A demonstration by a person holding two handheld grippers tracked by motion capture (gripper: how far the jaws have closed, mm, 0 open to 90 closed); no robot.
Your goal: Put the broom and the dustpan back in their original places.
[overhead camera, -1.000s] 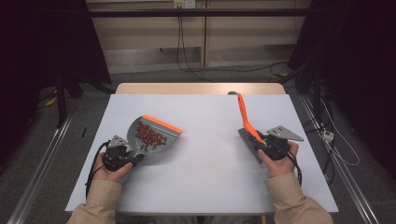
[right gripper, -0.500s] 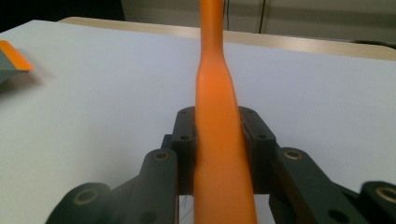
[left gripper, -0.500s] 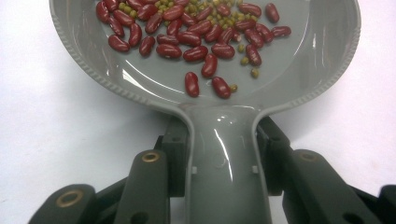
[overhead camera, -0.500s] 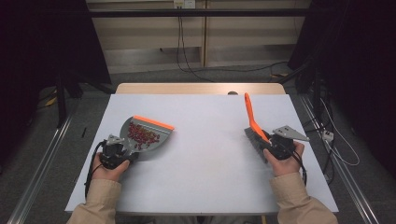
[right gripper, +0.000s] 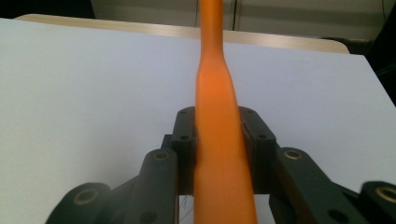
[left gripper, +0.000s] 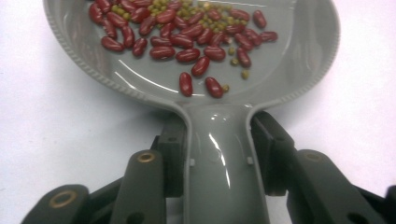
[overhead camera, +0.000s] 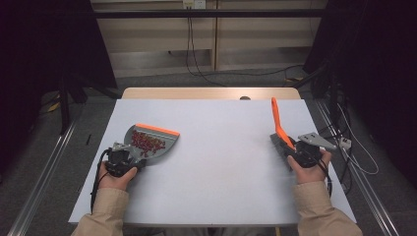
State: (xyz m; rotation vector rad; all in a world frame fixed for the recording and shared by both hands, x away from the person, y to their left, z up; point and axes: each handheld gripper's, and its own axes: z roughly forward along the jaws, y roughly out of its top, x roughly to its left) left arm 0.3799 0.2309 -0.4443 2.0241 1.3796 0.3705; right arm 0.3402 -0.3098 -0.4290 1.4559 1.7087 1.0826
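A grey dustpan (overhead camera: 153, 147) with an orange lip lies flat on the white table (overhead camera: 221, 167) at the left, holding red beans (overhead camera: 145, 141) and a few small green ones. My left gripper (overhead camera: 135, 158) has the pan's handle (left gripper: 219, 154) between its jaws; they have just been opening a little, and the pads still touch the handle's sides. The beans (left gripper: 187, 42) lie spread over the pan's floor. At the right, my right gripper (overhead camera: 291, 150) is shut on the orange handle (overhead camera: 276, 118) of a brush, whose dark bristles (overhead camera: 276, 143) rest near the table. The handle (right gripper: 217, 93) points away from me.
The table's wooden back edge (overhead camera: 211, 93) lies beyond the white surface. The right hand is close to the table's right edge (overhead camera: 329, 162). Cables (overhead camera: 196, 59) run over the floor behind, and metal rails (overhead camera: 39, 187) flank the table.
My right gripper has carried the brush to the right, and its handle now stands straighter away from me. The dustpan has shifted slightly left and turned a little.
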